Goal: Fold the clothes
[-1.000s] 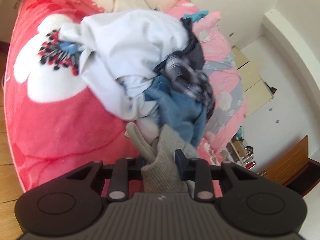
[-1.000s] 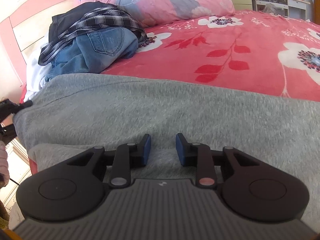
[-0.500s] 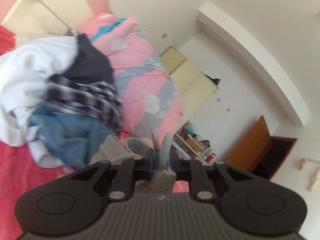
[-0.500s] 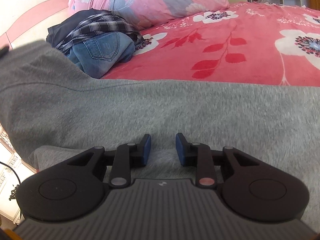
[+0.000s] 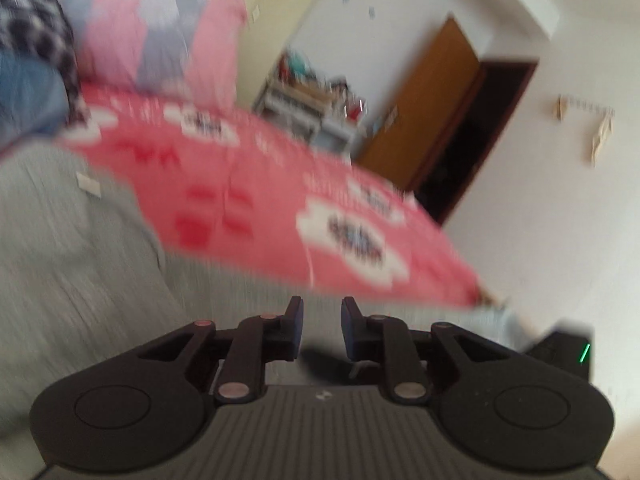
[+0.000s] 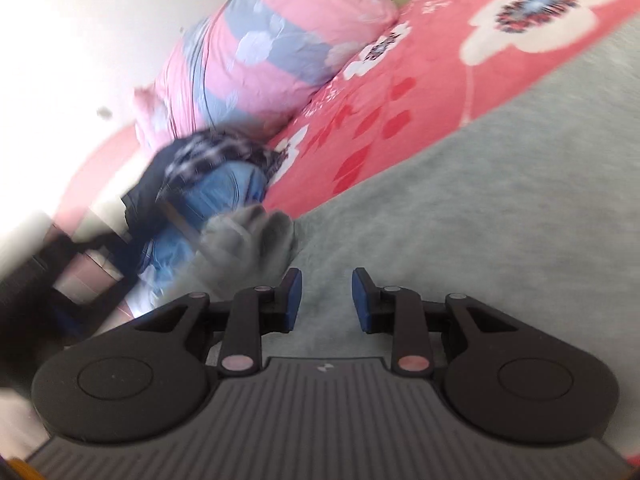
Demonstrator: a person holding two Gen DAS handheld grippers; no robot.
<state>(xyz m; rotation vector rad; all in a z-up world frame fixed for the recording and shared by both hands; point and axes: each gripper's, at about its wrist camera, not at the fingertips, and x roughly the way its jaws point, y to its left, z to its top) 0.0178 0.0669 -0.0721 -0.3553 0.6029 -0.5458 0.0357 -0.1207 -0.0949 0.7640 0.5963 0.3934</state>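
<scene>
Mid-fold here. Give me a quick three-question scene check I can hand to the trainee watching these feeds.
1. What lies spread on the red floral blanket, nearest both cameras?
A. a gray garment
B. a white shirt
C. a striped towel
2. True or false: the wooden door is shut.
3. In the pile by the pink pillow, what lies over the jeans?

Key:
1. A
2. False. It stands open, with the dark doorway beside it.
3. The plaid shirt.
</scene>
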